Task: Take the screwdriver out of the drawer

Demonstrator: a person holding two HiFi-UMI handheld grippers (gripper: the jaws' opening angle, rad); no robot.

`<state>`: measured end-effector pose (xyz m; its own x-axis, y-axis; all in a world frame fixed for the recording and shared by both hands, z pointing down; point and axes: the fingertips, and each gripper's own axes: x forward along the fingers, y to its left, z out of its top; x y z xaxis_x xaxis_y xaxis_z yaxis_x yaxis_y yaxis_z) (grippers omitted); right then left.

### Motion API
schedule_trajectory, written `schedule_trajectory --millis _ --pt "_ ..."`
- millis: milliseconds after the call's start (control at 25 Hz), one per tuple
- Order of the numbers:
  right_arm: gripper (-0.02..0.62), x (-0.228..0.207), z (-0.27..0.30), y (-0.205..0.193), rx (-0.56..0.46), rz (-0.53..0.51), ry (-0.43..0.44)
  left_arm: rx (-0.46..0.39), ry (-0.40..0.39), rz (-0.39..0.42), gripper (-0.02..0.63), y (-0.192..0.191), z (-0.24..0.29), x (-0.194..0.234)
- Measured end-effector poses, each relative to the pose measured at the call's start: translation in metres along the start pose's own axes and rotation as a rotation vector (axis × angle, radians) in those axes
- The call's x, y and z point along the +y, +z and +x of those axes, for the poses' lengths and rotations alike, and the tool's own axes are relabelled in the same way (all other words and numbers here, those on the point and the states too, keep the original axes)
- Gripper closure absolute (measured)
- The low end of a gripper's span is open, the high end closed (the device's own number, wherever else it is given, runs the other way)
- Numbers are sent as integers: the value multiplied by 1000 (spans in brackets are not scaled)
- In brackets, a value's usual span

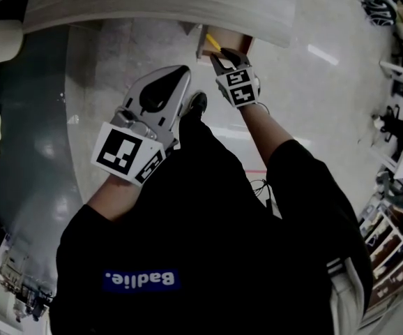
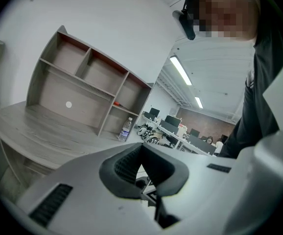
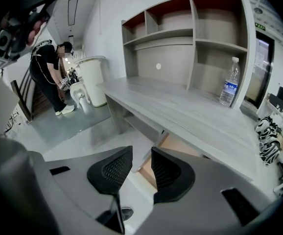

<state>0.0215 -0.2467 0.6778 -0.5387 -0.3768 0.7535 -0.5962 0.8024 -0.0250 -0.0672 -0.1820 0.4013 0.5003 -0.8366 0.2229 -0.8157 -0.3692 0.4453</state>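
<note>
Wooden drawer (image 1: 233, 42) open, yellow screwdriver (image 1: 211, 43) inside, right gripper (image 1: 221, 59) slightly parted, left gripper (image 1: 178, 75) closed

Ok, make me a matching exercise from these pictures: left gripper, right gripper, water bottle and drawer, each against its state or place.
Things:
1. left gripper
2. right gripper
3. water bottle
4. drawer

States or places:
A. upright on the desk
B. jaws apart, nothing between them
C. pulled open under the desk
D. jaws together, nothing held

Pairs: 1-D, 2-B, 3-A, 4-C
</note>
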Motion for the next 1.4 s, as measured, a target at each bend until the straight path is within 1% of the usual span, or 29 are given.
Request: schedule_trajectory --millis 240,600,800,1240,1400 --pt "449 -6 37 -26 60 -17 -17 -2 25 -12 609 -12 -4 15" --pt "446 -27 89 -56 169 -58 -51 -4 72 -29 611 -18 -6 45" --pt "446 -35 112 -72 215 -65 -58 -1 81 -31 610 -24 -3 54" --pt "446 -49 143 -101 293 -142 -59 31 112 -37 610 -37 0 64" --pt "456 -49 148 -98 302 -186 -64 43 141 -42 609 -42 -6 71"
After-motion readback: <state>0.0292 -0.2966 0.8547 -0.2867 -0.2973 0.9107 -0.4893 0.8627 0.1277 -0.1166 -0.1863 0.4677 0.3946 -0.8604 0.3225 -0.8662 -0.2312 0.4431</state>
